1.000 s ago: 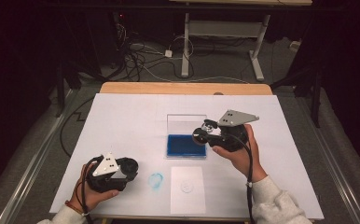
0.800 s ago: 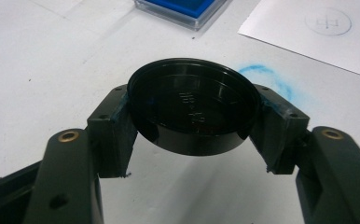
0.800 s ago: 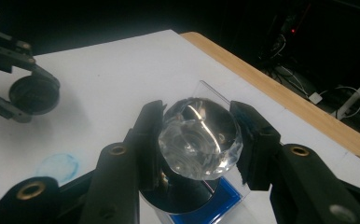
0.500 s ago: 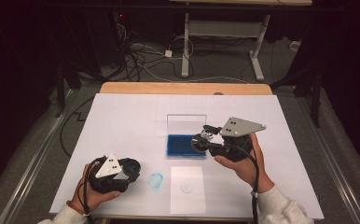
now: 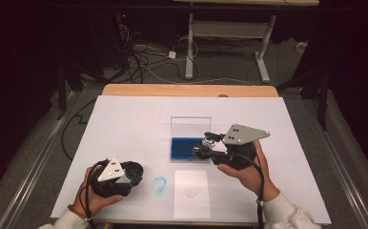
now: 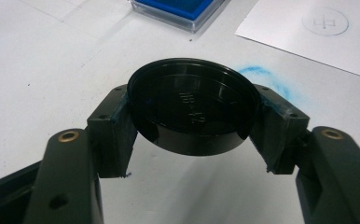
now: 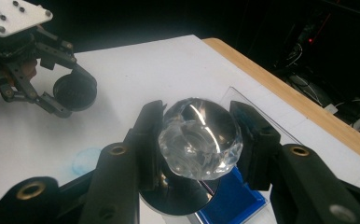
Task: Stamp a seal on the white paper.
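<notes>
Dim lab, white-covered worktop [image 5: 125,124]: right tool [image 7: 199,140] is clamping a faceted clear stamp knob [image 7: 200,137], prob. hard and slick, above the blue ink pad [image 5: 188,149]; left tool [image 6: 192,116] is gripping a light, stiff black lid [image 6: 192,105] by its rim nr the worktop's front edge.

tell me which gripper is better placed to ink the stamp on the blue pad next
Right, probably. The right gripper grips the clear-handled stamp right by the blue ink pad; the left gripper holds the black cap.

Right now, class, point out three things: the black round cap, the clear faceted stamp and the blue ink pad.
black round cap [image 6: 192,109], left gripper view, its inner face.
clear faceted stamp [image 7: 200,137], right gripper view, its clear knob.
blue ink pad [image 5: 184,148], high view, blue surface.
</notes>
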### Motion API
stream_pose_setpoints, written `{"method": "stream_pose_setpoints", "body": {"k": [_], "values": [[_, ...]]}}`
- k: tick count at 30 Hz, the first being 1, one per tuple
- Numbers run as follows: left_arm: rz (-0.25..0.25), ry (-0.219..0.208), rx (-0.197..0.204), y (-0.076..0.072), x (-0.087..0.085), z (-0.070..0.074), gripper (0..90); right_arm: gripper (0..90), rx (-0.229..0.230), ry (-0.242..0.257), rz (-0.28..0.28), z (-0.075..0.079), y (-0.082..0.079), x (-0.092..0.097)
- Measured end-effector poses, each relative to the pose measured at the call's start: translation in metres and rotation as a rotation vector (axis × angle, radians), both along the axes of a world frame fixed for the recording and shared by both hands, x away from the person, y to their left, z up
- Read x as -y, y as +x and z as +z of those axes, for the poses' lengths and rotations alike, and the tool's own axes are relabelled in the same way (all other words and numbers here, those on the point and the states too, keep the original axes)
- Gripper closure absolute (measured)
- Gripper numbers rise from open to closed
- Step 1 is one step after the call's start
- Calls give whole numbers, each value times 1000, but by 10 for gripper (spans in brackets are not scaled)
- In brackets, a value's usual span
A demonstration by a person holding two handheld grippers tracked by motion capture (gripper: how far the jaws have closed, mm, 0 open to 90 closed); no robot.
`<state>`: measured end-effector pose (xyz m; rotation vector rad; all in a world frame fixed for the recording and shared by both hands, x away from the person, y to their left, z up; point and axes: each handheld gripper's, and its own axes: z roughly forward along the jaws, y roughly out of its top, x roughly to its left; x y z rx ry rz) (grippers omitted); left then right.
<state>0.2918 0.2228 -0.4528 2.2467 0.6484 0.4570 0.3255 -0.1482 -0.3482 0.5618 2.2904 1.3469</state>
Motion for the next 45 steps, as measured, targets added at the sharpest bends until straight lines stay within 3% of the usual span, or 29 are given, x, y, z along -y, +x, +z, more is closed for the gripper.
{"method": "stream_pose_setpoints", "body": {"k": [21,29,36,45], "values": [[2,6,-3,1,0,0,364,574,-55,-109,74,-43,-9,-17],[0,8,-6,1,0,-1,364,574,-67,-107,67,-56,-16,-16],[0,9,-5,1,1,-1,365,574,-81,-139,79,-70,-22,-21],[5,7,-4,1,0,-1,365,574,-120,-171,123,-87,-29,-30]]}}
